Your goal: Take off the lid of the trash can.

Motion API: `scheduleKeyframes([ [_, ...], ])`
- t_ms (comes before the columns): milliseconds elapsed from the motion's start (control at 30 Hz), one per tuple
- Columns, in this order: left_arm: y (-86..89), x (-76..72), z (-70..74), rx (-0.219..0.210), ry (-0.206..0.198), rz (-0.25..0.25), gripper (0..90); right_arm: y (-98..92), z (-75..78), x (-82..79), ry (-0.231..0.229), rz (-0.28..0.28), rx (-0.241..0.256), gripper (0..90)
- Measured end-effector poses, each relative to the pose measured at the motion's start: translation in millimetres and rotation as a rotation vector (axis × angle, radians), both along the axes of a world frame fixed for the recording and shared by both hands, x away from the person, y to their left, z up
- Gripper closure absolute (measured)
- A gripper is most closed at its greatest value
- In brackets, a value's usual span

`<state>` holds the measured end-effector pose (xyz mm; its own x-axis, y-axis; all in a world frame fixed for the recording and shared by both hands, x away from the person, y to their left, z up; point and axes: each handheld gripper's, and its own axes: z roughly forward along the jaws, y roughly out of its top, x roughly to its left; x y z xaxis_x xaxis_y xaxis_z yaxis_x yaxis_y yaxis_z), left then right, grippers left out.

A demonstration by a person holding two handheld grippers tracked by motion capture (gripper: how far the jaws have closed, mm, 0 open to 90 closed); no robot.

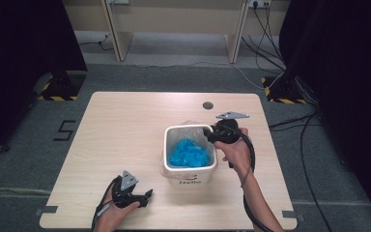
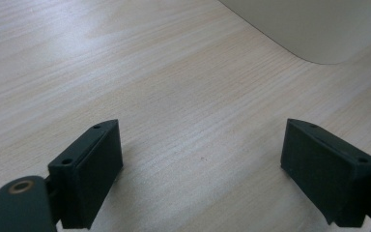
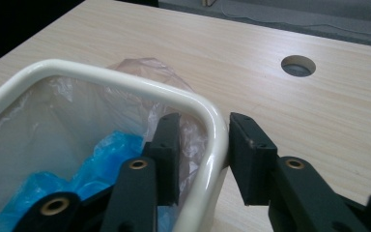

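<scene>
A white bin (image 1: 191,178) marked "Hello" stands right of the table's middle. It holds a clear liner (image 3: 142,68) and crumpled blue plastic (image 1: 188,153) (image 3: 107,147). My right gripper (image 1: 208,133) (image 3: 206,122) straddles the bin's far right corner. One jaw is inside against the liner, the other outside, and they are shut on the rim (image 3: 101,73). My left gripper (image 1: 147,196) (image 2: 203,140) rests low over the table near the front left, open and holding nothing. The bin's wall (image 2: 319,29) stands a short way ahead of it.
The light wooden table (image 1: 125,125) has a round cable hole (image 1: 207,105) (image 3: 298,65) behind the bin. Grey carpet surrounds the table, with black stands, hazard-taped bases and cables at the back corners.
</scene>
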<state>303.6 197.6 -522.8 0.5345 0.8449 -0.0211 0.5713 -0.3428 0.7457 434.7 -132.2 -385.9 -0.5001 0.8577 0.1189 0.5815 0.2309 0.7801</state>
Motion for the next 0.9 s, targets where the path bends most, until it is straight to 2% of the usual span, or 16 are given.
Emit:
scheduleKeyframes([
  [67, 0.0, 0.1, 0.0, 0.000, 0.000, 0.000, 13.6, -0.7, 0.5, 0.4, -0.001, -0.001, -0.011, 70.1],
  [100, 0.0, 0.0, 0.0, 0.000, 0.000, 0.000, 13.6, -1.8, 2.2, -0.1, -0.001, -0.010, 0.010, 70.8],
  [600, 0.0, -0.1, 0.0, 0.000, 0.000, 0.000, 13.6, -3.6, 23.7, -6.5, -0.053, 0.006, 0.028, 72.6],
  [900, 0.1, -0.3, 0.0, 0.000, 0.001, 0.001, 13.6, -12.6, 29.3, -11.4, -0.053, 0.020, 0.078, 72.7],
])
